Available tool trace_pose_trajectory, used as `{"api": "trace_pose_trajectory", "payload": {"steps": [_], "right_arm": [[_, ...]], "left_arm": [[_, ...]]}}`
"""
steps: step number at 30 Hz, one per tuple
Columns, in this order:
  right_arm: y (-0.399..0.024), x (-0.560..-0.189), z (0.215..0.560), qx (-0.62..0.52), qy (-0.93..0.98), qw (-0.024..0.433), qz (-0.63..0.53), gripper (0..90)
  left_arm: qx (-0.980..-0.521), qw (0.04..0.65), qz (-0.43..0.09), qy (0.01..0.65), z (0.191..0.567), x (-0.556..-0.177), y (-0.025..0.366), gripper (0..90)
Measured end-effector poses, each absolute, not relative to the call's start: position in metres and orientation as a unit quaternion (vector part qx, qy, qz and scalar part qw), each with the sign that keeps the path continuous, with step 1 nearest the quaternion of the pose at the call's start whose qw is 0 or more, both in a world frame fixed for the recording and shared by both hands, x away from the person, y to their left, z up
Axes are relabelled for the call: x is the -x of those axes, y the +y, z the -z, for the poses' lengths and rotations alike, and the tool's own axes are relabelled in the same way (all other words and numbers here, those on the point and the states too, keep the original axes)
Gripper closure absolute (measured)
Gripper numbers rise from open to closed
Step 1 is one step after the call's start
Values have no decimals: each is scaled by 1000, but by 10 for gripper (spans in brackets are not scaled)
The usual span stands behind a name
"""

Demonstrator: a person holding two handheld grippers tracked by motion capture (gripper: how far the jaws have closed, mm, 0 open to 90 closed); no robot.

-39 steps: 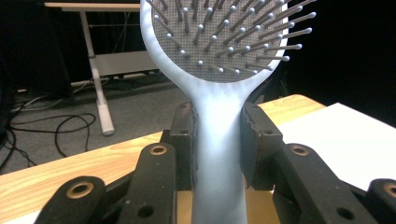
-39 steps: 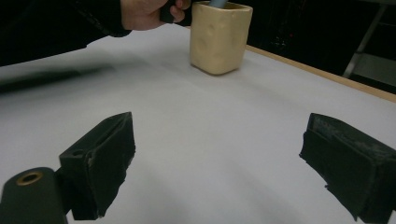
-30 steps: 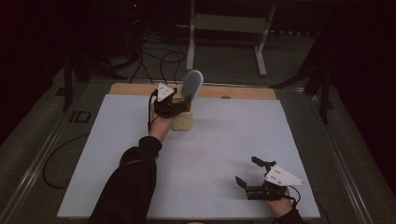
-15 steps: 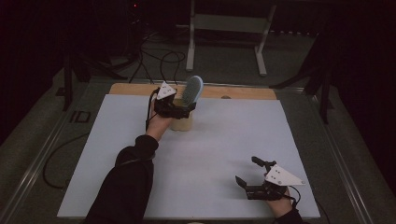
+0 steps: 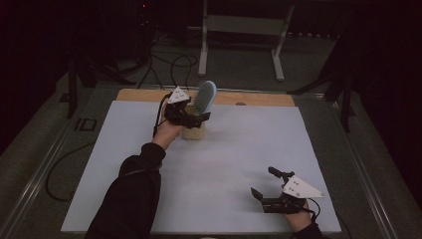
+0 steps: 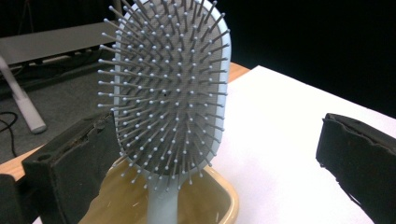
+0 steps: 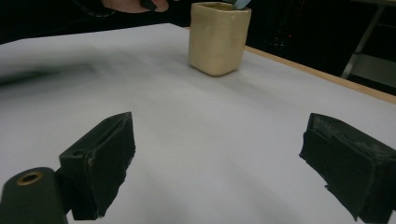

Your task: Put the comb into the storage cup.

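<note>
A pale blue paddle hairbrush stands nearly upright, handle down, in a beige cup at the back of the white table top. In the left gripper view its bristled head faces me above the cup's rim. My left gripper is open; its jaws stand wide on either side of the brush, the left jaw close to the head's edge. Near the front right edge, my right gripper rests open with nothing between its jaws. It looks toward the cup.
The white board covers most of the table, and a wooden strip shows along its back edge. A metal stand and cables lie on the dark floor behind it.
The brush was tilted and a little higher one second ago; it has come down and now stands straighter in the cup. The right gripper has not moved.
</note>
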State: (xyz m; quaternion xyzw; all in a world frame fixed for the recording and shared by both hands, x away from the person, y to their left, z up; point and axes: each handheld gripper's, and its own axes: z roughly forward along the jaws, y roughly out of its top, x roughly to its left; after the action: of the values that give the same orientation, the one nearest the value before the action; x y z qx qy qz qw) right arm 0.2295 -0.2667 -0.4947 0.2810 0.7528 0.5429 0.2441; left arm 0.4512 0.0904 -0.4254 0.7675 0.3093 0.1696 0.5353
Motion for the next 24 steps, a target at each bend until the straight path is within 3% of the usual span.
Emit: {"api": "trace_pose_trajectory", "payload": {"steps": [24], "right_arm": [[-267, -230, 494, -282, 752, 245, -543, 95]], "left_arm": [[-793, 519, -148, 283, 412, -433, 113, 0]]}}
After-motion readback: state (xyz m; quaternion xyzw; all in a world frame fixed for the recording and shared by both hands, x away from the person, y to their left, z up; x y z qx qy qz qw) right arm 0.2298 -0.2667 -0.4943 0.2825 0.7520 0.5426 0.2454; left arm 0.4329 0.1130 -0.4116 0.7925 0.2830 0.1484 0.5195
